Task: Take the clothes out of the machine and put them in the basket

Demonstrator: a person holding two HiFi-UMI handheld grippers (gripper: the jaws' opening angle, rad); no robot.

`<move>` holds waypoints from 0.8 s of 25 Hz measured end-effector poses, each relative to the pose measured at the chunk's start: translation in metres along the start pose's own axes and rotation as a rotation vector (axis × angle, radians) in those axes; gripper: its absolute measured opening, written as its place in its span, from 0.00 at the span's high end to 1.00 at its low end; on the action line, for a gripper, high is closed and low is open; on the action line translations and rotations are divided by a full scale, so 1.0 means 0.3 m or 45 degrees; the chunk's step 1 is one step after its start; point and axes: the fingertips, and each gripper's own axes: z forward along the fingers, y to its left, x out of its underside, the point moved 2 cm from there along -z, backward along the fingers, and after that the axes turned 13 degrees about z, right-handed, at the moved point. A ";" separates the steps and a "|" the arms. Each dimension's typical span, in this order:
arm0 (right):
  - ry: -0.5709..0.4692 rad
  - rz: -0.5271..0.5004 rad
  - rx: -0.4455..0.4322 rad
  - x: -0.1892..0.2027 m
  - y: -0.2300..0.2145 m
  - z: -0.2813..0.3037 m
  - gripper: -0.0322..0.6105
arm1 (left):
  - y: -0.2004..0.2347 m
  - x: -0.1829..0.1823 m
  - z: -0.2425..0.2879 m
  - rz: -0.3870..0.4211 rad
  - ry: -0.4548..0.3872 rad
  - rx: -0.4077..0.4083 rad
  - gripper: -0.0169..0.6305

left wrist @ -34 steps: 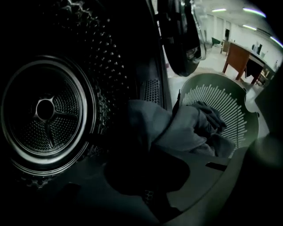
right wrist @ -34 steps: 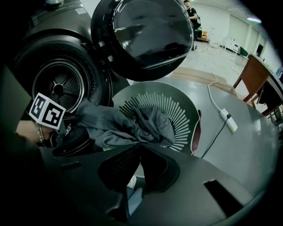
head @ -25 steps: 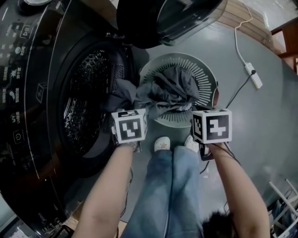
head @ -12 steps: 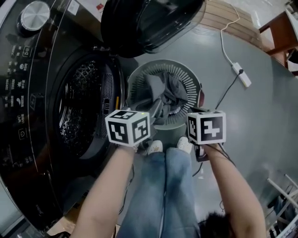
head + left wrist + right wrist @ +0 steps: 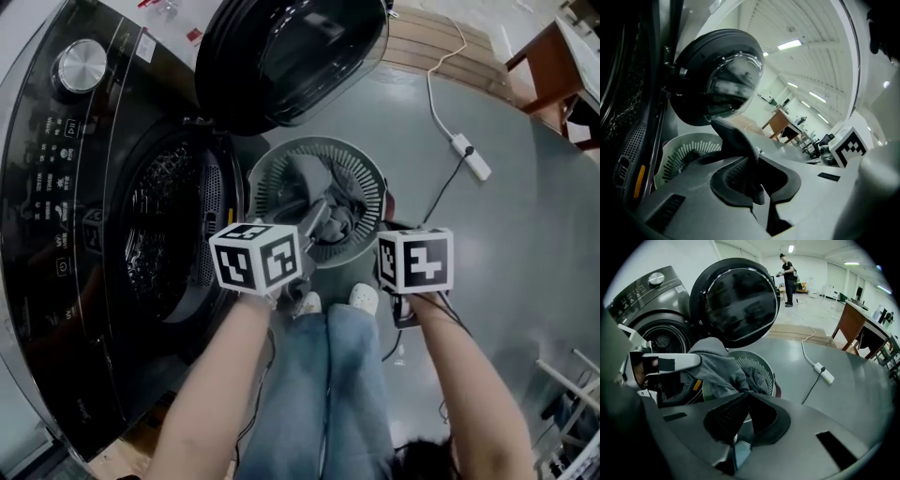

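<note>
A second ago the grey garment (image 5: 717,369) stretched from the mouth of the drum (image 5: 164,234) across to the basket (image 5: 361,173); now it has come clear of the washing machine (image 5: 84,187) and hangs bunched over the basket, with its lower folds already inside the rim; the left gripper (image 5: 756,173) has swung away from the drum lip to the basket's 7 o'clock edge, its jaws clenched on a dark fold of the cloth; the right gripper (image 5: 747,406), at the basket's 4 o'clock, has its jaws clamped on another part of the same garment; so the transfer looks nearly done, and what remains is probably to lower and let go; the part of the drum that shows looks bare, though its depths are too dark to be sure; darker folds lie in the basket, and whether they belong to this piece or another cannot be told; around this, the open door (image 5: 291,56) leans over the basket's 12 o'clock rim, so a lift in that direction would meet it; a white power strip (image 5: 469,157) and its cable lie on the floor at 2 o'clock, well apart; a wooden table (image 5: 553,56) stands beyond it; the person's shoes (image 5: 363,298) are just beside the basket at 6 o'clock; nothing lies between cloth and basket.
</note>
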 end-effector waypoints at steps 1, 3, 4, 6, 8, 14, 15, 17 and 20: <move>-0.004 -0.001 -0.003 -0.001 0.001 0.000 0.95 | 0.018 0.015 0.006 -0.029 0.023 -0.047 0.94; -0.011 -0.007 -0.011 0.001 0.004 0.007 0.95 | 0.059 0.045 0.019 -0.075 0.055 -0.147 0.44; -0.010 -0.009 -0.017 0.005 0.006 0.012 0.95 | 0.076 0.057 0.022 -0.091 0.058 -0.189 0.27; -0.002 -0.004 -0.033 0.020 0.013 0.021 0.95 | 0.099 0.081 0.013 -0.091 0.063 -0.254 0.27; 0.008 0.022 -0.050 0.036 0.022 0.027 0.95 | 0.110 0.110 -0.001 -0.065 0.089 -0.284 0.27; 0.016 0.057 -0.053 0.029 0.059 -0.008 0.95 | 0.119 0.122 -0.056 -0.020 0.168 -0.328 0.27; 0.018 0.057 -0.046 0.022 0.064 -0.024 0.95 | 0.115 0.112 -0.068 -0.027 0.169 -0.333 0.27; 0.023 0.073 -0.030 0.011 0.070 -0.059 0.95 | 0.098 0.092 -0.096 -0.053 0.169 -0.329 0.27; 0.027 0.117 -0.027 0.017 0.089 -0.127 0.95 | 0.056 0.070 -0.158 -0.066 0.198 -0.319 0.27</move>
